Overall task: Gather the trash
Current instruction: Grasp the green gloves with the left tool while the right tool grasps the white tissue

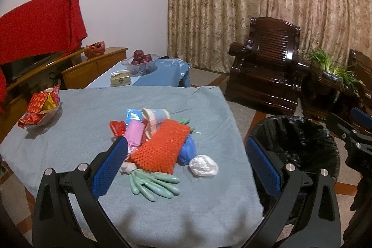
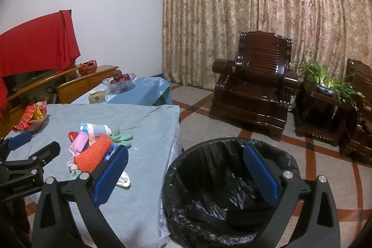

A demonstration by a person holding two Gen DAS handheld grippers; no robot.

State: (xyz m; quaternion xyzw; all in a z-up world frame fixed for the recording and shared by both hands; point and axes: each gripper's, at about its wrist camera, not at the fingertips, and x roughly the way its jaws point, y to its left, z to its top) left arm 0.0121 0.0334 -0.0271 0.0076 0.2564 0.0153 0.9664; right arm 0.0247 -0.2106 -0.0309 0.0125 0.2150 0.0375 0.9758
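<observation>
A pile of trash lies on the grey-blue table cloth [image 1: 69, 131]: an orange foam net [image 1: 160, 148], green rubber gloves [image 1: 153, 183], a white crumpled wad [image 1: 203, 166], a blue bag [image 1: 188, 149], a pink mask [image 1: 134, 133], a paper cup [image 1: 155, 116] and a red wrapper [image 1: 117, 127]. My left gripper [image 1: 186, 169] is open and empty, just above the near side of the pile. My right gripper [image 2: 186, 176] is open and empty, over the black-lined bin [image 2: 209, 201] to the table's right. The pile also shows in the right wrist view [image 2: 93, 152].
A glass dish of red snack packets [image 1: 39, 108] sits at the table's left edge. Behind stand a low table with a tissue box [image 1: 121, 78] and a fruit bowl [image 1: 140, 62]. A dark wooden armchair [image 1: 265, 71] and a plant stand [image 1: 330, 76] stand on the floor to the right.
</observation>
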